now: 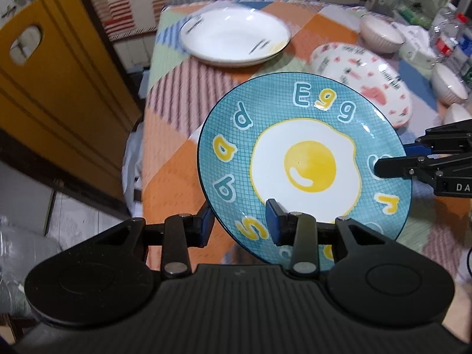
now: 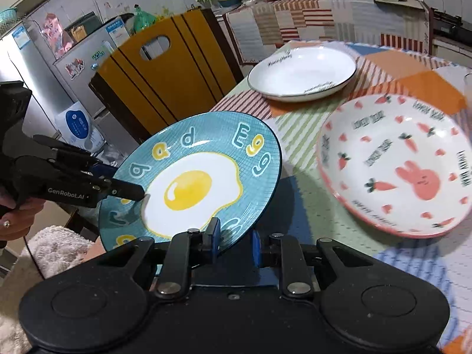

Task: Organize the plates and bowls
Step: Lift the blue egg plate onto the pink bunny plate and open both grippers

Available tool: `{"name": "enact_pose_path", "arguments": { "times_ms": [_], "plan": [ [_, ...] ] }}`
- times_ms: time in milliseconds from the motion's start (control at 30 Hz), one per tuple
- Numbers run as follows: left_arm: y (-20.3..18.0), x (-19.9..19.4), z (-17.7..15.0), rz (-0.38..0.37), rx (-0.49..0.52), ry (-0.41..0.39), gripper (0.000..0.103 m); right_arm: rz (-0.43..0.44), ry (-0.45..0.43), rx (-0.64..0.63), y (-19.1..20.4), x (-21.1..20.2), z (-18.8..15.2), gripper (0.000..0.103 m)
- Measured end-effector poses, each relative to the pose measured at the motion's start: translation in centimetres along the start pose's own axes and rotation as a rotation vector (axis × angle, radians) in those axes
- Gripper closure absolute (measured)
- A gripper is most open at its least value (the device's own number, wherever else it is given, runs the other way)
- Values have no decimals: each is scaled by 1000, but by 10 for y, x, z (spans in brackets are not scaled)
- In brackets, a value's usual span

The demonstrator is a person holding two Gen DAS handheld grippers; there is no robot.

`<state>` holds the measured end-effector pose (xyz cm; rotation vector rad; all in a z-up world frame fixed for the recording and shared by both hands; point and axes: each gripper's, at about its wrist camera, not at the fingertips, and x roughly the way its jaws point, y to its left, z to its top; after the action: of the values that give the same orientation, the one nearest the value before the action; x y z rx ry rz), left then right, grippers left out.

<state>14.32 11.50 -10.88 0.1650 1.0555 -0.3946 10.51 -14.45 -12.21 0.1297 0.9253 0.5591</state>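
Patchwork-clothed worktop (image 2: 295, 124) sits below; the egg plate (image 1: 303, 162) is pinched at opposite rims by left gripper (image 1: 240, 224) and right gripper (image 2: 234, 240), so it's kept steady, probably for stacking.

A table (image 2: 295, 144) in a patchwork cloth is lying ahead of both grippers, carrying a white plate (image 2: 303, 73) at its far edge, a rabbit-and-carrot dish (image 2: 395, 165) nearer, and 3 pale bowls (image 1: 382, 32) beyond.

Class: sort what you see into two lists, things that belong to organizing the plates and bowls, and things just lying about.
Job: egg plate, white plate, rabbit plate, white bowls.
Lying about: plastic bottles, yellow chair, fridge.
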Motion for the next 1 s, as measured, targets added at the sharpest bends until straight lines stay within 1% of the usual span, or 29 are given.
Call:
{"name": "enact_pose_path", "arguments": {
  "times_ms": [233, 433, 600, 700, 833, 1000],
  "plan": [
    [-27, -8, 34, -39, 21, -53, 67, -46, -52, -7, -17, -43, 15, 77],
    [-53, 9, 67, -70, 25, -71, 67, -103, -59, -30, -45, -65, 33, 77],
    [-72, 37, 93, -103, 21, -52, 67, -137, -51, -16, -75, -72, 42, 77],
    [-84, 55, 104, -110, 23, -38, 67, -162, -42, -2, -93, -72, 44, 77],
    [-97, 78, 117, -111, 32, -10, 67, -174, -30, 39, -118, -67, 43, 77],
    [-105, 102, 125, -110, 35, 33, 67, -182, -8, 70, -143, -54, 44, 77]
  ]
}}
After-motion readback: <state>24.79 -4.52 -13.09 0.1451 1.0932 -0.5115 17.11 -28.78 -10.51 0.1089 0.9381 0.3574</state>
